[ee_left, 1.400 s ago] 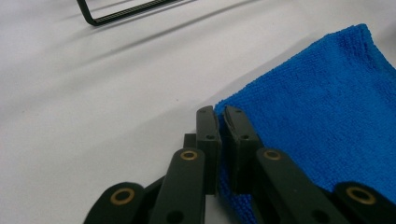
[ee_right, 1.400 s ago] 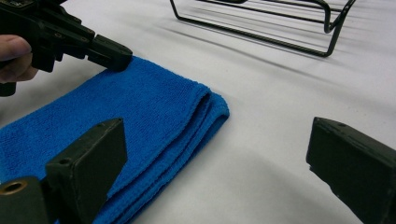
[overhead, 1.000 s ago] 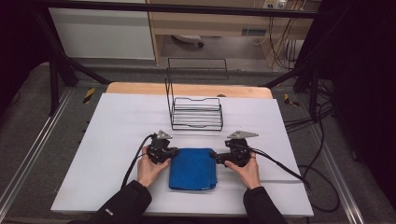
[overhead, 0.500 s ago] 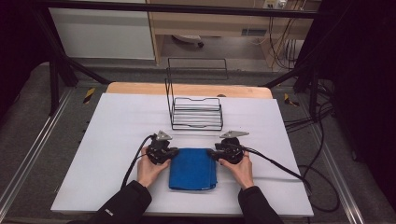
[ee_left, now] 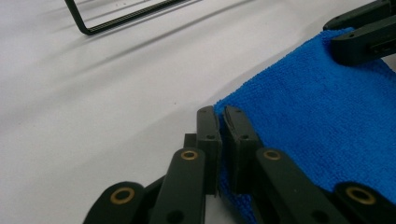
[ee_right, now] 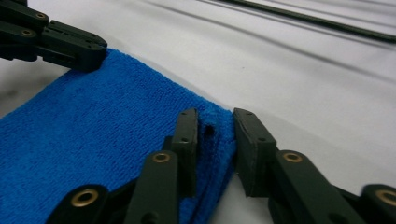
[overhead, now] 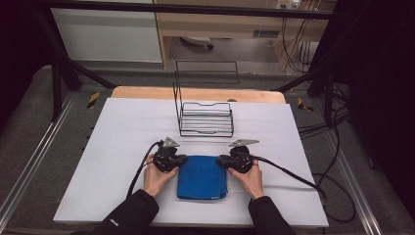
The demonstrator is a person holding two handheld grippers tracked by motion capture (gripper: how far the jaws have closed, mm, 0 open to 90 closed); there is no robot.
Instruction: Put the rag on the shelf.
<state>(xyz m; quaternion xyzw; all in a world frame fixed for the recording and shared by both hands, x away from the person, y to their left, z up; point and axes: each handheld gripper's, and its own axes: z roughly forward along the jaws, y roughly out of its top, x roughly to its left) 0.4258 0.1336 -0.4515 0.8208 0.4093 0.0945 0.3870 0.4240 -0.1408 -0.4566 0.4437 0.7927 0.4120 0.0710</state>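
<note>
Currently the folded blue towel (overhead: 202, 176) lies flat near the front edge of the surface (overhead: 122, 132), roughly mid-width, with the wire rack (overhead: 205, 117) well behind it toward the back edge.

Left tongs (ee_left: 223, 135) are clamped on the towel's far left corner, jaws nearly together with cloth pinched between. Right tongs (ee_right: 215, 135) have just been closing on the far right corner; folded layers sit between the jaws, one pad on the cloth, the other with a slight gap as seen from the right gripper view, so that grip looks not fully seated.

Handling guess: terry microfibre, light, soft, no stiffness. It will sag and drape once lifted, and the layers can slide apart or unfold. Grippy nap, low slip risk, not fragile.

Best hold: both far corners, biting all layers at once, deep enough past the hem. Keep the corners spread level so the fold stays intact.
</note>
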